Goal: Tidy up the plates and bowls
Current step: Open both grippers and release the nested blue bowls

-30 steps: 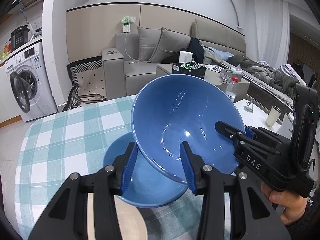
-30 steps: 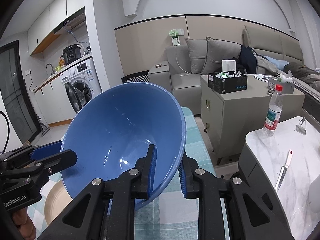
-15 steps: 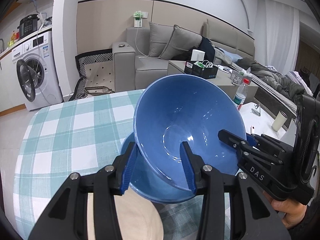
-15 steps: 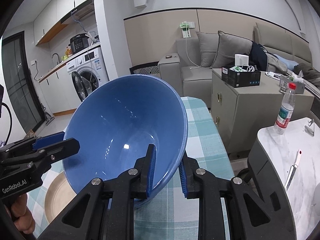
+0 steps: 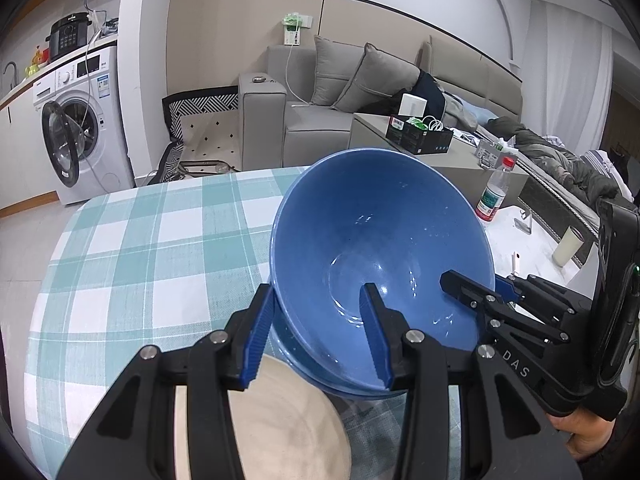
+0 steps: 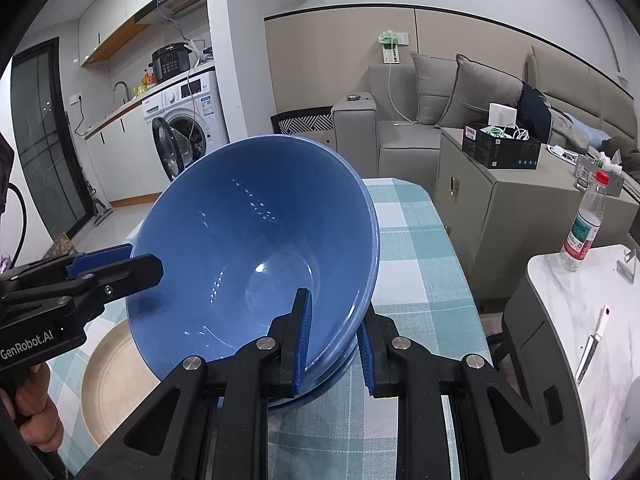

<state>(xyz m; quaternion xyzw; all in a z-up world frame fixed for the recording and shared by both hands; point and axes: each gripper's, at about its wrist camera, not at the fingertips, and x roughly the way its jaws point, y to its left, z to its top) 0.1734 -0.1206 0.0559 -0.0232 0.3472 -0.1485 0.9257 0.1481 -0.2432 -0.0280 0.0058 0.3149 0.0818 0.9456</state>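
pretty even indoor light, sharp focus, glare spots inside the bowl (image 5: 380, 248), heavy fisheye bending, dark vignette corners

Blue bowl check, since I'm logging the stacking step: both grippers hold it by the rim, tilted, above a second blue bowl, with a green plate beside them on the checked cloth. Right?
Not quite: the plate is beige, not green, as the right wrist view shows. The rest stands: the left gripper and right gripper hold the tilted blue bowl by its rim above a second blue bowl on the checked cloth.
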